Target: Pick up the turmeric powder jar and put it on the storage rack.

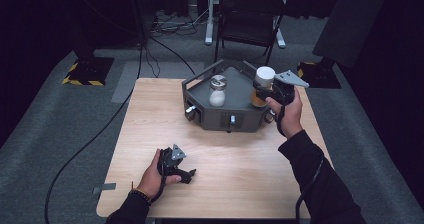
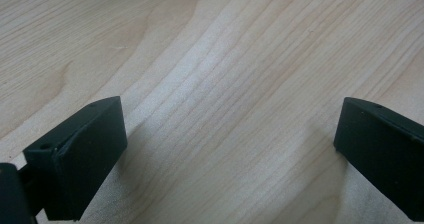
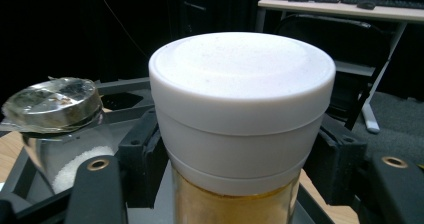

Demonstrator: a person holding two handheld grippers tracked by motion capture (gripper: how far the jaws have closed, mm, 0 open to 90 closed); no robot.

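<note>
A jar with a white lid (image 1: 264,79) and yellow-brown contents stands upright between the jaws of my right gripper (image 1: 261,91), which is shut on it just below the lid. It hangs over the right side of the grey angular tray (image 1: 235,119). In the right gripper view the white-lidded jar (image 3: 242,109) rises close up between the black pads (image 3: 145,159). A glass jar with a silver lid (image 1: 218,90) and white grains stands in the tray to its left, and it shows again as the glass jar (image 3: 52,106). My left gripper (image 1: 189,175) lies on the table near the front, open and holding nothing.
The wooden table (image 1: 235,174) spreads in front of the tray; its grain (image 2: 225,59) runs between my left gripper's jaws. A black folding chair (image 1: 248,16) stands behind the table. Cables run over the grey floor at left.
</note>
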